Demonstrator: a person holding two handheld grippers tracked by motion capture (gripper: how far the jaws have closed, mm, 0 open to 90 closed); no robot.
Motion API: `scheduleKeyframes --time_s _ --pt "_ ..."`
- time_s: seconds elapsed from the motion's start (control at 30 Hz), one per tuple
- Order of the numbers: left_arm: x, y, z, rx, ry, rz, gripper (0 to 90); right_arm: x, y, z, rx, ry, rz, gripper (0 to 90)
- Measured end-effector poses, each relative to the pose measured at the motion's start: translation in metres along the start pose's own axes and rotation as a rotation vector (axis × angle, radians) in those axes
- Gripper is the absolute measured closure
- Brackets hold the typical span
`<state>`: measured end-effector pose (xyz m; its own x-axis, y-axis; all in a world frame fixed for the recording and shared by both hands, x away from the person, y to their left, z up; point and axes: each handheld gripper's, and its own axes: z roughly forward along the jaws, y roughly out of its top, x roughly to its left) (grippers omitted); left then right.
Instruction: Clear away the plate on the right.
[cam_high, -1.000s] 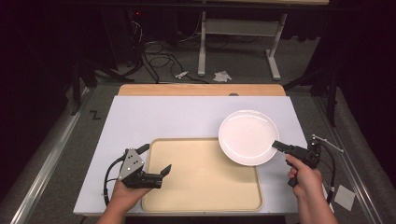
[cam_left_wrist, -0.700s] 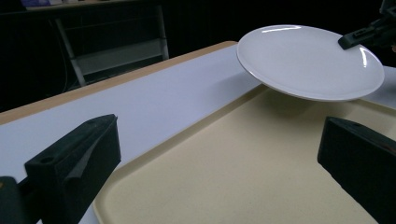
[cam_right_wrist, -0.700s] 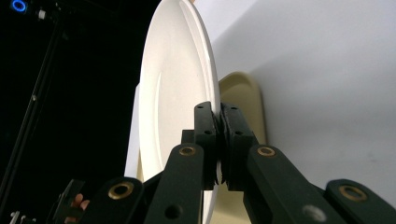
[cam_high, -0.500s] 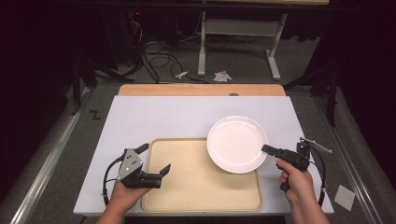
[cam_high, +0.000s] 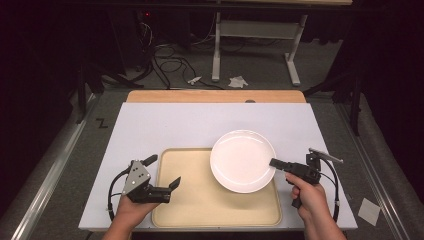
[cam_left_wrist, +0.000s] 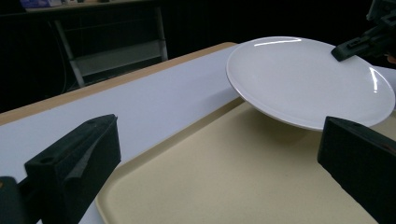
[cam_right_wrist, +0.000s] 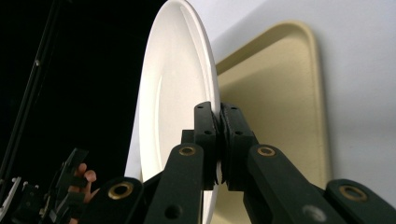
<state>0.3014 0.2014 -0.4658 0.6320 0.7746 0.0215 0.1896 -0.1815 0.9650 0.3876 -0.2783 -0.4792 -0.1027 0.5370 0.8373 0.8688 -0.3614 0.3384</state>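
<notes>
1. While I am watching from the high view, my right gripper (cam_high: 273, 162) is pinching the near-right rim of the white plate (cam_high: 242, 160), jaws clamped tight on its edge.
2. I am carrying the plate in the air over the far-right part of the beige tray (cam_high: 200, 200); the left gripper view is showing it tilted, its underside clear of the tray floor and casting a shadow there.
3. I am holding my left gripper (cam_high: 175, 184) at the tray's left edge, jaws standing wide apart with nothing between them, pointing toward the plate.
4. I am judging that the set-down turns on this: the tray's open middle lies to the left of and below the plate, away from my right jaws, so I am planning to level and lower it there.
5. My right hand (cam_high: 307, 195) is the nearer one.
</notes>
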Motion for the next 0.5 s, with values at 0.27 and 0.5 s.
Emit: scheduleKeyframes --time_s 0.27,0.5 --pt "-0.003 -0.001 0.001 -0.034 0.003 -0.042 0.1 0.005 -0.004 0.007 0.021 0.006 -0.021 88.9" --pt "0.0 -0.001 -0.002 -0.003 0.008 0.007 0.2 0.01 -0.007 0.014 0.043 0.0 -0.028 88.8"
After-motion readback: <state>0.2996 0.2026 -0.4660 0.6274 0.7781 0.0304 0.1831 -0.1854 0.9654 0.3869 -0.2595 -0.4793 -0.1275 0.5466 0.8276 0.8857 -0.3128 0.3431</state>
